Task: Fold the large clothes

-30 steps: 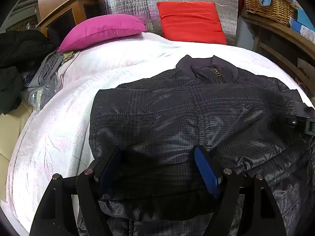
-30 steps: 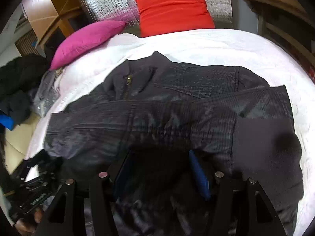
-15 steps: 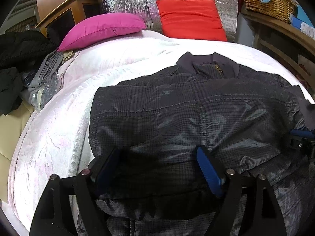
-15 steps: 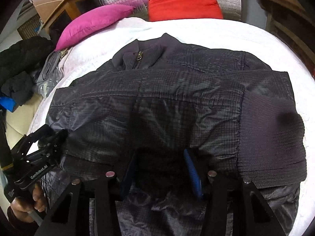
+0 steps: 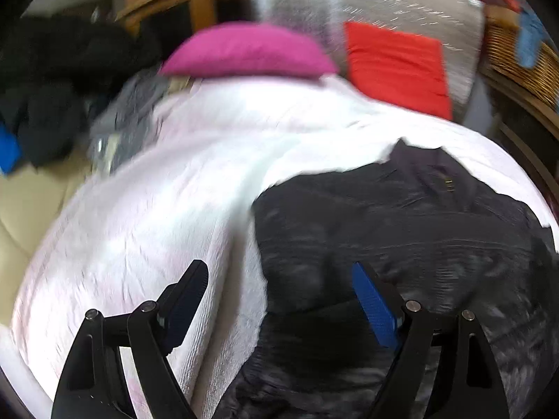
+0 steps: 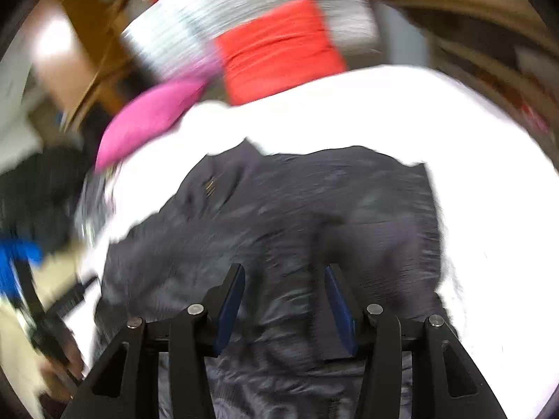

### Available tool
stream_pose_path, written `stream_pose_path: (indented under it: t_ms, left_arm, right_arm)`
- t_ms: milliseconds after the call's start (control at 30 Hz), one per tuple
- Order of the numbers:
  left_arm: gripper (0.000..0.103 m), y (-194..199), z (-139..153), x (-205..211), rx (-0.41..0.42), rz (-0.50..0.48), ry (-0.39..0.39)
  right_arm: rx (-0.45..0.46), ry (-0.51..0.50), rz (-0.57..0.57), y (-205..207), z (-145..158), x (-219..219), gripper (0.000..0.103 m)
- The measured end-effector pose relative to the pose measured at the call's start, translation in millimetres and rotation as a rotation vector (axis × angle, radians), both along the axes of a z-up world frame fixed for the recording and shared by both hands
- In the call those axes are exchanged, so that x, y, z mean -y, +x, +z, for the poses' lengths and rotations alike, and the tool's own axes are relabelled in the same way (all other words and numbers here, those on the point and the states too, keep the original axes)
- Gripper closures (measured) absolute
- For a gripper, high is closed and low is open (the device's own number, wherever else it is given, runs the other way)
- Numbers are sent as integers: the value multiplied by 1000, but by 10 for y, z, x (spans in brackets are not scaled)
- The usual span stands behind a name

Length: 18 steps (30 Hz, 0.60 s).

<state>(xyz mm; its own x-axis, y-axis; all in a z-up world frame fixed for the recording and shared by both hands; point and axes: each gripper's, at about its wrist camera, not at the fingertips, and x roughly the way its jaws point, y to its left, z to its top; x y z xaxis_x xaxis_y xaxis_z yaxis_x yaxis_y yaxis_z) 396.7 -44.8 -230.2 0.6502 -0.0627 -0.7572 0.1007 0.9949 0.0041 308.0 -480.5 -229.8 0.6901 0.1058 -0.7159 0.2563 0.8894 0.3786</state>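
Observation:
A dark quilted jacket lies flat on the white bed cover, collar and zip at the far end, sleeves folded across its front. My left gripper hangs open over the jacket's left edge, with one finger above the white cover and the other above the fabric. In the right wrist view my right gripper is over the near middle of the jacket, its jaws partly apart and no fold pinched between the pads. Both views are blurred by motion.
A pink pillow and a red cushion lean at the bed's far end. Dark clothes are heaped at the left. A wicker basket sits on a shelf at the right. A hand shows at lower left.
My left gripper has slid left, so the jacket now sits right of centre and one finger is over the cover. The right gripper's jaws have narrowed and its view has rolled.

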Motion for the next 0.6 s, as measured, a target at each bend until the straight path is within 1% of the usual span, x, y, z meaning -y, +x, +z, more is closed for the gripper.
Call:
stream_pose_path:
  t_ms: [33,67,100,133,167,233,267,333,467,533,600]
  left_arm:
    - [18,41,-55,-13,-29,8,-1]
    - [18,97,-157,-18,-75,17,7]
    - [18,123,-223,-7,-100,20,19]
    - [18,133,-267,14,-115,19,29]
    - [18,127,-284,27,-123,16,38]
    - [18,115,-222,30,-110,11,34]
    - [18,101,-188,20,-102,9,26]
    - [18,36,-73,-37,-64,15,-14]
    - [18,-9,68,-152,-4,26,-49]
    - [18,-5,76,-203,-4,23,-71]
    - [18,24,25,-223,-27,20,-79]
  right_arm:
    - [-14,32,-20,25,-45,91,52]
    - [-36,59,-29,50,-107,155,52]
    - [-72,80,-29,90,-190,184,52]
    - [-115,91,-27,134,-280,200,52]
    - [-134,93,-24,156,-322,203,52]
    - [-123,95,-20,156,-258,215,53]
    - [-110,114,-24,130,-217,241,53]
    - [-78,157,-44,43,-175,317,53]
    - [-22,185,-71,-121,-102,519,52]
    - [13,198,-115,-195,-53,652,43]
    - [28,220,-161,-267,-67,787,43]
